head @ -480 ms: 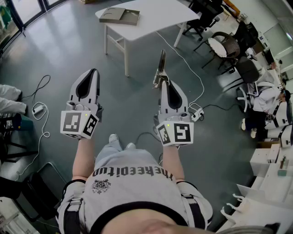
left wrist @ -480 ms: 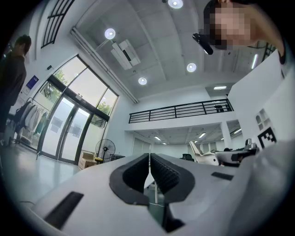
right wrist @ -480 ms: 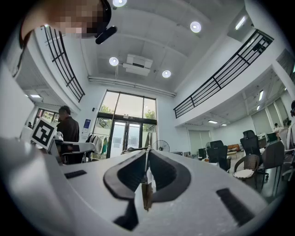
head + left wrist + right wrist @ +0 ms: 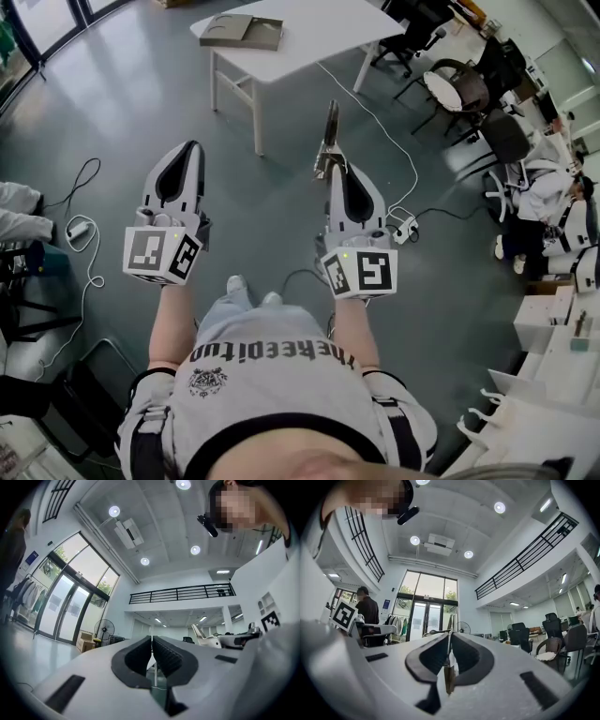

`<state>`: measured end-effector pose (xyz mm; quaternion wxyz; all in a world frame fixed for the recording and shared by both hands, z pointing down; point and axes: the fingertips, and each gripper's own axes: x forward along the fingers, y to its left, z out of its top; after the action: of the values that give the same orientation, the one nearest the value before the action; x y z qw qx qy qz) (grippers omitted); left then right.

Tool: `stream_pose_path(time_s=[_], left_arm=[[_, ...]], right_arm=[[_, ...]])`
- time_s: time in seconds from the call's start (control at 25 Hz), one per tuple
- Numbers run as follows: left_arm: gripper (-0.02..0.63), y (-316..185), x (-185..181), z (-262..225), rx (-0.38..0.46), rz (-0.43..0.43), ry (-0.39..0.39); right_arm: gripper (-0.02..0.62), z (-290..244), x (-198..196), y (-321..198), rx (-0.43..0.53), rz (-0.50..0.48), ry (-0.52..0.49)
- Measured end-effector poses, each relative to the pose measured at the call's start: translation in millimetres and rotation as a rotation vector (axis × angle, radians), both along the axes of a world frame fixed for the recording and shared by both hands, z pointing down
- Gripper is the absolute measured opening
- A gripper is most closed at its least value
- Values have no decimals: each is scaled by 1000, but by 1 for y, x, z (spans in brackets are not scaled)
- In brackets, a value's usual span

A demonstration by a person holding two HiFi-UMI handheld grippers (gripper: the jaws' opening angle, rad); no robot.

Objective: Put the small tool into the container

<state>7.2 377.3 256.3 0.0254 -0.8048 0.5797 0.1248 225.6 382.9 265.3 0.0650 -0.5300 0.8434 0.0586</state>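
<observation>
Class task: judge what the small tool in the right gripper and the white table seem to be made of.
The small tool: thin grey blade with a dull sheen, likely metal; brownish handle end, perhaps wood.
The table: smooth matt white top and legs, painted or laminated; core unclear.

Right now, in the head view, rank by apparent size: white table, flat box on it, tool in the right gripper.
1. white table
2. flat box
3. tool, thin. It sits nearer the camera, so box versus tool is unsure.

White table [image 4: 319, 33], grey floor [image 4: 94, 103], brownish small tool [image 4: 330, 131], black-and-white square markers [image 4: 362, 273] on white right hand-held gripper [image 4: 335, 171]
</observation>
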Motion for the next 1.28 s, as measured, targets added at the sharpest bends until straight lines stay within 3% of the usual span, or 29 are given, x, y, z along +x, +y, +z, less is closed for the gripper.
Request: stream_pose_path(time_s=[0.88,1.28], left_arm=[[12,-36,-55,3,33,58,11],[12,-81,-73,10,8,23,6]], right_arm=[[23,4,-45,-25,12,75,-36],[23,10,-57,-80,6,60,-40]])
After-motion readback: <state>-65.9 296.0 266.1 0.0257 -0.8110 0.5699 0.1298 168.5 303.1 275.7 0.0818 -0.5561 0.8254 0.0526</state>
